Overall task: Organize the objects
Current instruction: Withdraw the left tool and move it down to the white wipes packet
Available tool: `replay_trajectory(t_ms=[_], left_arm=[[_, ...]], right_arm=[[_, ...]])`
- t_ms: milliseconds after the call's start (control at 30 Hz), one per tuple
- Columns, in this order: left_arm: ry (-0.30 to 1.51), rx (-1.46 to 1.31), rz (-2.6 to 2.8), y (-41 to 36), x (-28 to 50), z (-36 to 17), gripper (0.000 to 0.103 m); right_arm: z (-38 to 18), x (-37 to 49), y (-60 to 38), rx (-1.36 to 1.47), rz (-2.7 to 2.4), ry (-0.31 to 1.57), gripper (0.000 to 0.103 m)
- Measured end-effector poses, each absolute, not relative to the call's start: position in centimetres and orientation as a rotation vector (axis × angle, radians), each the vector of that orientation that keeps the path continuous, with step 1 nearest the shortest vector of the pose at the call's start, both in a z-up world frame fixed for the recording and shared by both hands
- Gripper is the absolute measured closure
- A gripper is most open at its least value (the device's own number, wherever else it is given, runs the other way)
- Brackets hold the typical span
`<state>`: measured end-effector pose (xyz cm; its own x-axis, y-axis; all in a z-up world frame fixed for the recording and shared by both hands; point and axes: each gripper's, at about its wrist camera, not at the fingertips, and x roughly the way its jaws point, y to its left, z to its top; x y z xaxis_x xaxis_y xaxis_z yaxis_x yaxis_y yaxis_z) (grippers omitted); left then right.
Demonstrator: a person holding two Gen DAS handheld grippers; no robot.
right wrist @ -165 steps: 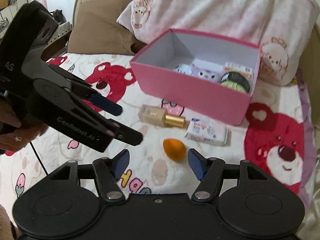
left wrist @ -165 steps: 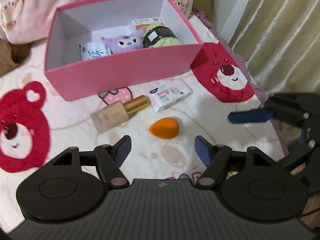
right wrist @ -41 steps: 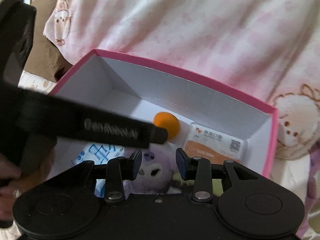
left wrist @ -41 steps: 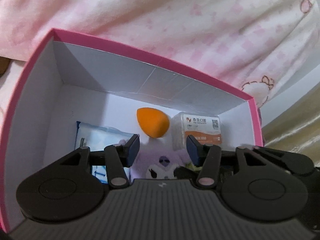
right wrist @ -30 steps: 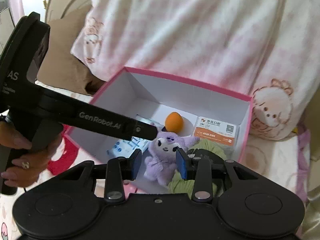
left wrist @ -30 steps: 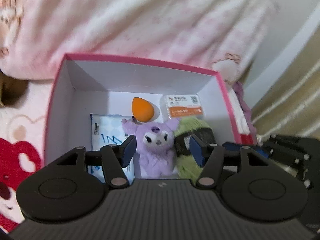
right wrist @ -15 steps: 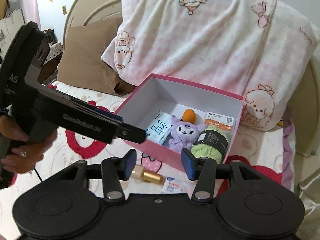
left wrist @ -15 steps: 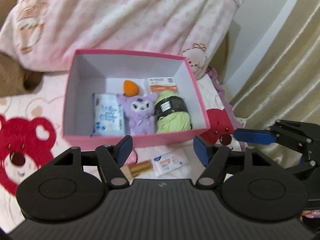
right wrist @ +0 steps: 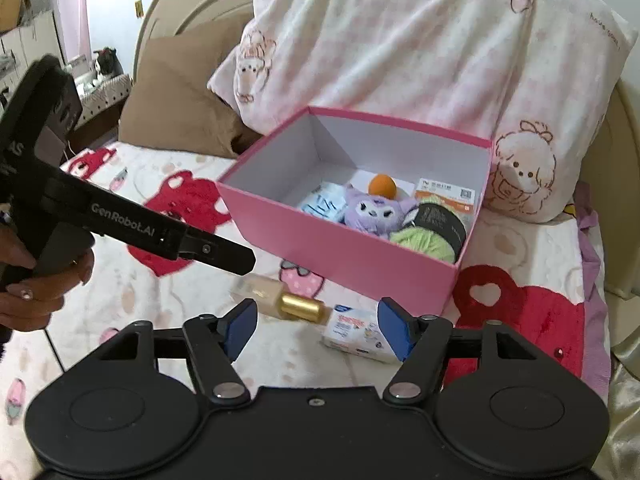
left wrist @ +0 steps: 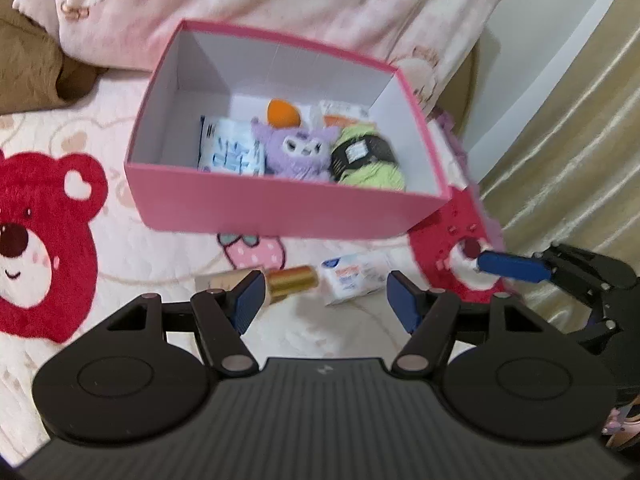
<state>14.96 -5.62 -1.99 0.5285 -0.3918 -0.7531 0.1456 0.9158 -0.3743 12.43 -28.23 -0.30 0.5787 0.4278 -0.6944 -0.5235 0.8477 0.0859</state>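
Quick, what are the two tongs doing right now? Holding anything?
Left tongs: open, holding nothing.
Right tongs: open, holding nothing.

A bedroom in a home is shown, pretty clearly. Everything is laid out on a bed covered with a bear-print blanket (right wrist: 160,208), and a pink cartoon pillow (right wrist: 400,48) and a brown pillow (right wrist: 176,96) are propped against a curved headboard (right wrist: 176,12). Beige curtains (left wrist: 580,152) are seen to one side, and shelves (right wrist: 28,44) with clutter are glimpsed further back.
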Motion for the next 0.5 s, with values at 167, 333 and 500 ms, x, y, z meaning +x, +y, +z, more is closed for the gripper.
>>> replay_trajectory(t_ms=[167, 333, 500], left_arm=[[0.991, -0.244, -0.304, -6.5, 15.4, -4.5, 0.037], [0.977, -0.251, -0.317, -7.3, 15.9, -6.4, 0.037], [0.958, -0.219, -0.309, -8.6, 16.3, -8.1, 0.038]], right_arm=[[-3.0, 12.6, -28.5, -0.152, 0.551, 0.735, 0.026], [-5.8, 13.2, -28.6, -0.185, 0.497, 0.714, 0.025], [-8.6, 14.4, -28.8, -0.187, 0.446, 0.709, 0.025]])
